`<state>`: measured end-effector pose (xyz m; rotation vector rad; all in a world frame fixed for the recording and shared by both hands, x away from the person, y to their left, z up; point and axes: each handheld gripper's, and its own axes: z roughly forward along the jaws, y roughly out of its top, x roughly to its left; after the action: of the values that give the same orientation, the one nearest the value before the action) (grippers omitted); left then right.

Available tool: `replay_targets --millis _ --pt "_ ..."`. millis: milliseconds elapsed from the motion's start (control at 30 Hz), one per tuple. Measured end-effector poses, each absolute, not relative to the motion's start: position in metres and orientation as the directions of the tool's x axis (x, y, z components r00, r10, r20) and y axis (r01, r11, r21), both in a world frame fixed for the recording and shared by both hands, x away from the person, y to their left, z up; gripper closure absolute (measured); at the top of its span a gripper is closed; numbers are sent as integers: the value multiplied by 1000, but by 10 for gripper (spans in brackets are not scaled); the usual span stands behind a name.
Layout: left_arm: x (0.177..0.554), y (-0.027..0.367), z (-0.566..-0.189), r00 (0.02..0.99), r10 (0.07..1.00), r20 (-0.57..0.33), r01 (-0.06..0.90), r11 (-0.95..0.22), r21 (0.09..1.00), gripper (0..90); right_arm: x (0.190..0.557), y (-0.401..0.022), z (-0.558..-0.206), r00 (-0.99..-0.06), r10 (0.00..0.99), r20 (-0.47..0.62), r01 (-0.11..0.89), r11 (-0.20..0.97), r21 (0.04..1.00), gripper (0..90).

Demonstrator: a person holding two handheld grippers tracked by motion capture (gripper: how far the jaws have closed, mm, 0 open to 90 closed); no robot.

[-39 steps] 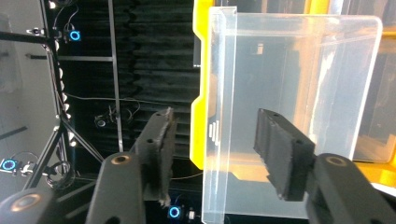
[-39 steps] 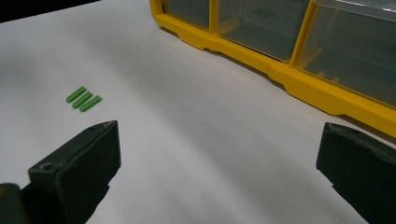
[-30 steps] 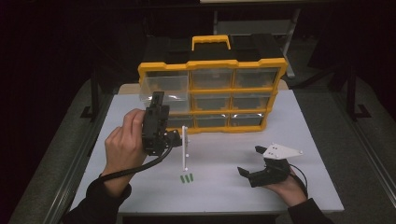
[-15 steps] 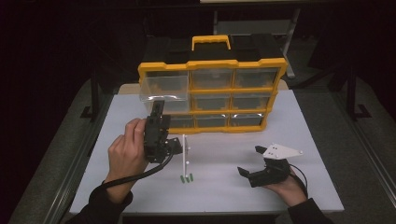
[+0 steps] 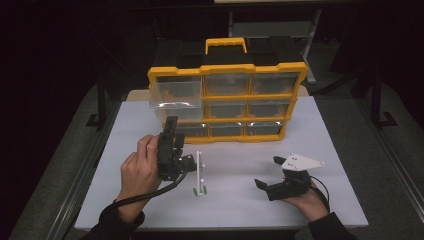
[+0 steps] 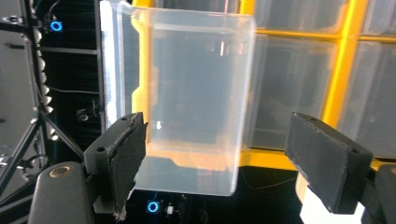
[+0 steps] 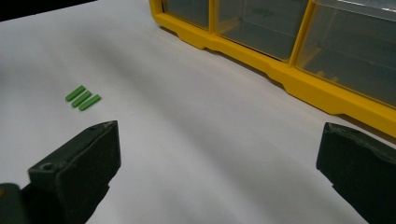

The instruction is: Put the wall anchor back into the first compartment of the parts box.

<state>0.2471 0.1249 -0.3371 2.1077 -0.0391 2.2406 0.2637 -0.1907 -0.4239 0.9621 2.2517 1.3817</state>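
A yellow organizer (image 5: pixel 227 97) with clear drawers stands at the back of the white table. Its top-left drawer (image 5: pixel 176 91) (image 6: pixel 187 107) is pulled out. My left gripper (image 5: pixel 172 122) (image 6: pixel 217 119) points up at that drawer from just below and in front. Its jaws have just been opening; they stand wide, with nothing pressed between them. My right gripper (image 5: pixel 269 171) (image 7: pixel 219 128) rests low over the table at the right, open and empty. Three small green sticks (image 5: pixel 200 191) (image 7: pixel 83 98) lie side by side on the table between the two hands.
The white table (image 5: pixel 320 145) ends close behind the person's hands, with dark floor and metal rails on both sides. A black case with a yellow handle (image 5: pixel 226 45) sits behind the organizer. A cable trails from each gripper.
The left hand has sunk toward the table and drawn back from the pulled-out drawer. The right gripper and the green sticks stay where they were.
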Motion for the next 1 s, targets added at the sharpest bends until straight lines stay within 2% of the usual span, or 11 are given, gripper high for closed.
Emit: replay_targets --millis 467,867,900,1000 --pt "248 125 -360 -31 40 999 -70 -997 38 112 263 -190 -424 -726 685 66 370 307 877 0" --pt "257 126 -391 33 54 998 -75 -996 56 92 263 -191 -423 -722 689 68 364 295 883 0" --pt "257 126 -392 40 27 999 -63 -998 30 91 263 -191 -423 -723 688 66 364 298 882 0" --pt "258 126 -399 51 33 998 -55 -998 35 84 263 -191 -423 -725 686 68 364 297 883 0"
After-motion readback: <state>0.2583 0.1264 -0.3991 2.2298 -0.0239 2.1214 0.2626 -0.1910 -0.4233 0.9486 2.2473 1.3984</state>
